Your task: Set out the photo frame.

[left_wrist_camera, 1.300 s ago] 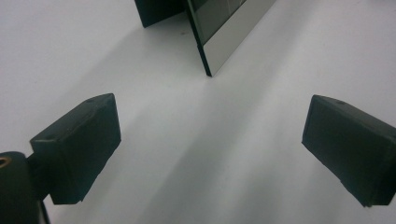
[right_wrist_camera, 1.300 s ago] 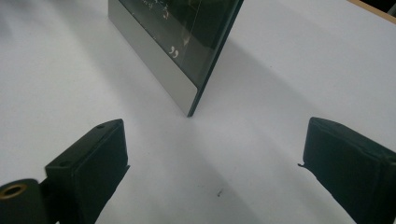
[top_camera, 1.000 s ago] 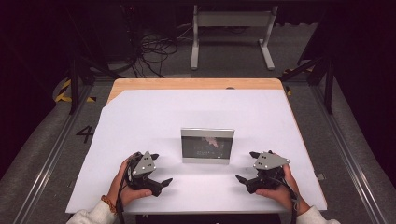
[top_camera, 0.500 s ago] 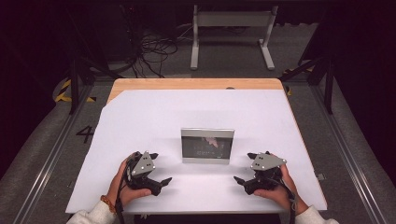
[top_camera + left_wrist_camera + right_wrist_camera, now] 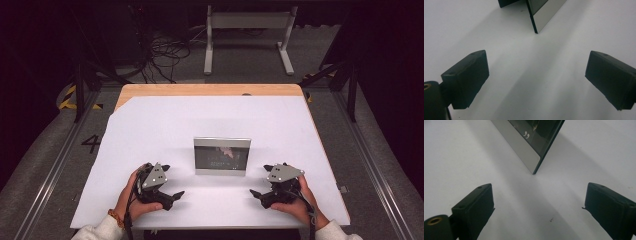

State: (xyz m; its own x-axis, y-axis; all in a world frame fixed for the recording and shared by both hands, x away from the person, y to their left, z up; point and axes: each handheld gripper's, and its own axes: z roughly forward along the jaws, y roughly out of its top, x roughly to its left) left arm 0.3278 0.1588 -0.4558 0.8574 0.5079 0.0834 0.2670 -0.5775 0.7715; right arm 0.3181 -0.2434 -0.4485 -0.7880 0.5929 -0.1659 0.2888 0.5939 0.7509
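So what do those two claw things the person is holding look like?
Each is black with a grey three-cornered plate on top: the left gripper and the right gripper. Their jaws are chunky black blocks. Dark cables trail back. The sleeves are pale, with a beaded bracelet on the left wrist.

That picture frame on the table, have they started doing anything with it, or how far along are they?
Nothing looks done yet. The picture frame stands upright on the white table, untouched. The left gripper and right gripper rest open at either side, each pointing at a lower corner. Reaching and gripping are left.

White table (image 5: 165,125), upright picture frame (image 5: 222,156)
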